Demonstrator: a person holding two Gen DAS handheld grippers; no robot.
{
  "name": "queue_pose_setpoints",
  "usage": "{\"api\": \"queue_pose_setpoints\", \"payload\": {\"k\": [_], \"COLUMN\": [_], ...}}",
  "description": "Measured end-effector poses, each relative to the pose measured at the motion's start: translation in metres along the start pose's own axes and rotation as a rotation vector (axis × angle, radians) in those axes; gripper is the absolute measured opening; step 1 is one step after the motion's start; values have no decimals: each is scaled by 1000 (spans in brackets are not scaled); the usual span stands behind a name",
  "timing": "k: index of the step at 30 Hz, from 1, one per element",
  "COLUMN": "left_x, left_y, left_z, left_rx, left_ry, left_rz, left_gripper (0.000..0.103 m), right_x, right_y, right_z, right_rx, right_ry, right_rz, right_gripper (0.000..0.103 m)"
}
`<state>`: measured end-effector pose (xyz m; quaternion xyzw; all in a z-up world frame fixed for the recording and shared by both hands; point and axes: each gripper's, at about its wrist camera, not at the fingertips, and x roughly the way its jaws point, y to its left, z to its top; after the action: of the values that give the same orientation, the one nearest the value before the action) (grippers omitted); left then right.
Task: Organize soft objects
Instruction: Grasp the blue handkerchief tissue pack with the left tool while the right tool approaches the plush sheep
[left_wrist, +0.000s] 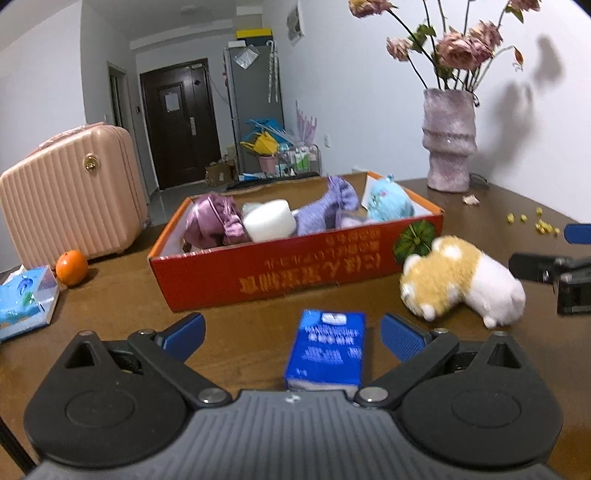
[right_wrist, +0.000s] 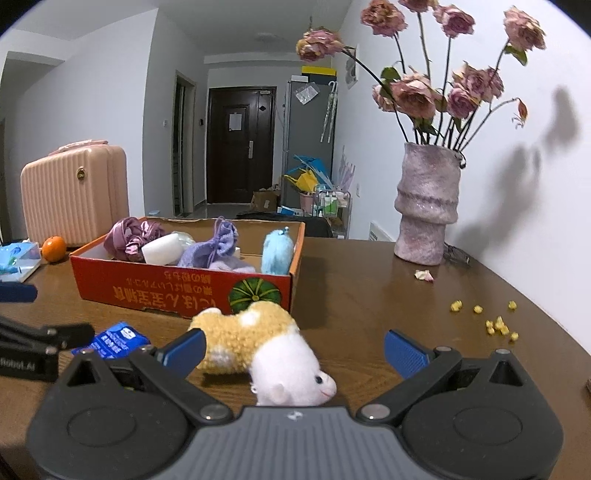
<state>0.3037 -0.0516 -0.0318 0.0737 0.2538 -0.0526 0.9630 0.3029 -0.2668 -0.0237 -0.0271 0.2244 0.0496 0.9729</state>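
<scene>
A tan and white plush toy (right_wrist: 258, 343) lies on the brown table in front of the red cardboard box (right_wrist: 177, 291); it also shows at the right of the left wrist view as the plush toy (left_wrist: 461, 284). My right gripper (right_wrist: 295, 347) is open, its blue pads on either side of the toy. My left gripper (left_wrist: 293, 334) is open around a blue carton (left_wrist: 327, 350) standing on the table. The red box (left_wrist: 295, 266) holds a purple satin cloth (left_wrist: 214, 221), a white foam block (left_wrist: 269, 219), a lilac pouch (left_wrist: 325, 206) and a light blue plush (left_wrist: 388, 201).
A pink suitcase (left_wrist: 70, 188), an orange (left_wrist: 71, 267) and a blue tissue pack (left_wrist: 26, 299) sit at the left. A mauve vase (right_wrist: 426, 206) of dried roses stands at the back right. Yellow crumbs (right_wrist: 495, 321) lie scattered on the table's right side.
</scene>
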Motion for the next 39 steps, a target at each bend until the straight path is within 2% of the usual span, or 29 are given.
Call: {"api": "queue_pose_setpoints", "payload": {"k": [6, 14, 20, 24, 30, 32, 34, 39], "left_x": [7, 36, 54, 66, 70, 68, 65, 57], "left_y": [-6, -5, -7, -5, -1, -2, -6, -8], "left_z": [-6, -8, -6, -8, -9, -9, -9, -8], "left_rx": [22, 2, 13, 4, -21, -10, 2, 20], "left_ry": [36, 120, 143, 178, 198, 188, 180, 154], "left_rz": [-15, -48, -61, -73, -121, -138, -156, -134], "left_gripper": [103, 103, 103, 100, 79, 61, 52, 52], "right_x": [-2, 4, 13, 19, 30, 33, 36, 38], "right_y": [-5, -3, -3, -3, -4, -4, -4, -7], "right_z": [-2, -4, -7, -9, -13, -13, -14, -15], "right_rx": [21, 19, 19, 18, 14, 13, 11, 21], "right_ry": [5, 28, 57, 72, 104, 112, 118, 110], "right_rz": [1, 1, -10, -12, -30, -30, -30, -2], "right_gripper": [103, 103, 103, 103, 103, 103, 103, 103]}}
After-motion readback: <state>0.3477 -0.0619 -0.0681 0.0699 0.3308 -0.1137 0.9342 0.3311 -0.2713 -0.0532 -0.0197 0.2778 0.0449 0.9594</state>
